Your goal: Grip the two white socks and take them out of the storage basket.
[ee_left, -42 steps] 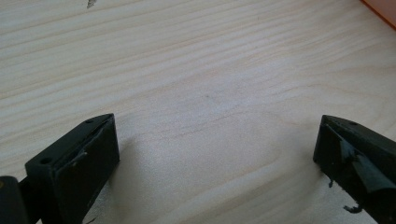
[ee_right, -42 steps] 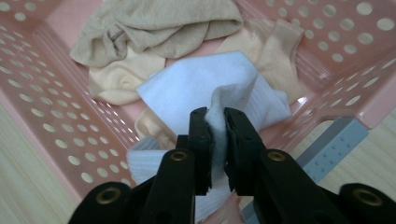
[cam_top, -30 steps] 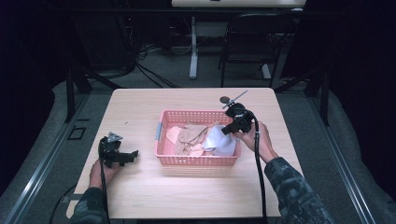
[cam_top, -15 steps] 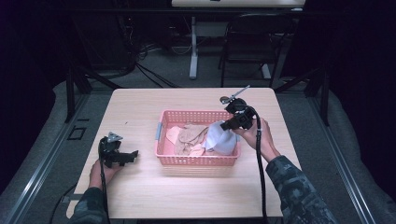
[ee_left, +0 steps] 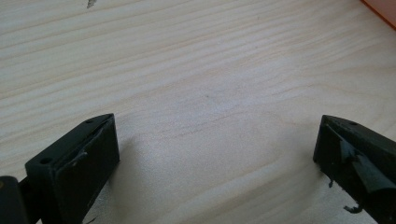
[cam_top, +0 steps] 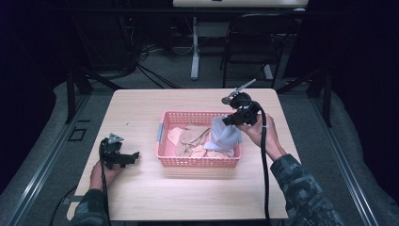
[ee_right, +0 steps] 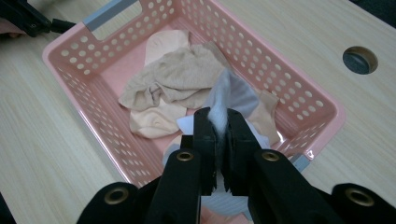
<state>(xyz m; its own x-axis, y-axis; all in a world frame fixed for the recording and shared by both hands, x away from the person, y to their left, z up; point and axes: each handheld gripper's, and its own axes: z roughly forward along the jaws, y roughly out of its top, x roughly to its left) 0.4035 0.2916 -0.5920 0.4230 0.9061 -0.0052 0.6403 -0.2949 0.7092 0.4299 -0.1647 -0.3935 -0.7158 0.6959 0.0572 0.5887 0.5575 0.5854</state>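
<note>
Now right claw (ee_right: 219,135) pinching white cloth (cam_top: 224,135), above pink basket (cam_top: 197,162)

The counter (cam_top: 188,197) is pale blond wood with fine grain lines, and on it sits a salmon-pink perforated basket (cam_top: 197,161) with a grey handle strip. Inside lie beige and peach-toned socks (ee_right: 173,79), while the cloth (ee_right: 233,95) clamped in the black right tool (ee_right: 220,140) is white to pale grey. The left tool (cam_top: 127,157) is black with a grey plate, and the person's sleeve (cam_top: 303,193) bears a dark camouflage pattern.
</note>
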